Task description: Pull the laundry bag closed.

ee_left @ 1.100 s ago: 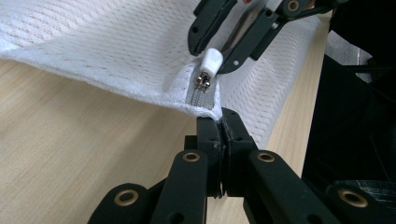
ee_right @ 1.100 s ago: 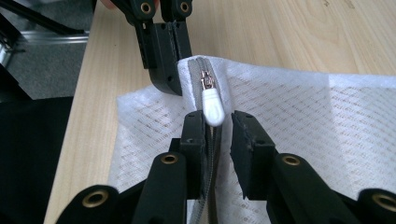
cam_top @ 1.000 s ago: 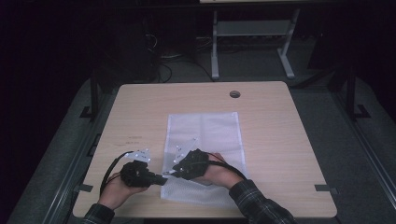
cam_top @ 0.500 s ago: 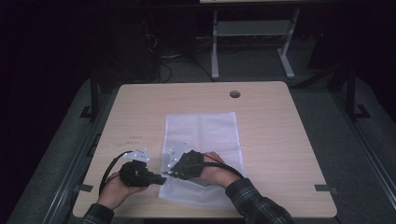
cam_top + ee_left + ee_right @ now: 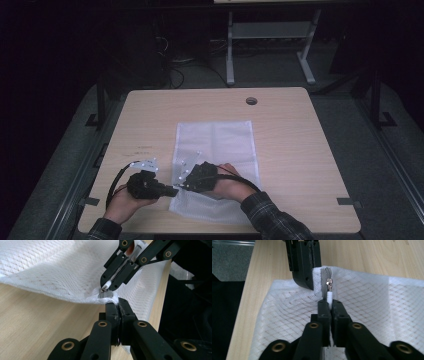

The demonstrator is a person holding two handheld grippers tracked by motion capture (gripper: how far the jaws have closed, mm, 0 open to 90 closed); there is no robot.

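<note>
A white mesh bag (image 5: 215,145) lies flat on the wooden table (image 5: 300,150), its zipper end at the near left corner. My left gripper (image 5: 117,303) is shut on that corner of the bag (image 5: 50,277), right beside the grey zipper end. My right gripper (image 5: 329,303) has just been closing and is now shut on the white zipper pull (image 5: 329,296), which hangs from the metal slider (image 5: 329,282). The two grippers meet tip to tip: the left gripper (image 5: 172,191) and the right gripper (image 5: 181,186) almost touch. The bag's corner is lifted a little off the table.
A round cable hole (image 5: 251,101) sits near the table's far edge. The table's near edge runs just behind both hands. Beyond the table are a dark floor and a metal frame (image 5: 270,45).
My right hand has edged slightly left towards the left gripper. The left hand and the bag hold still.
</note>
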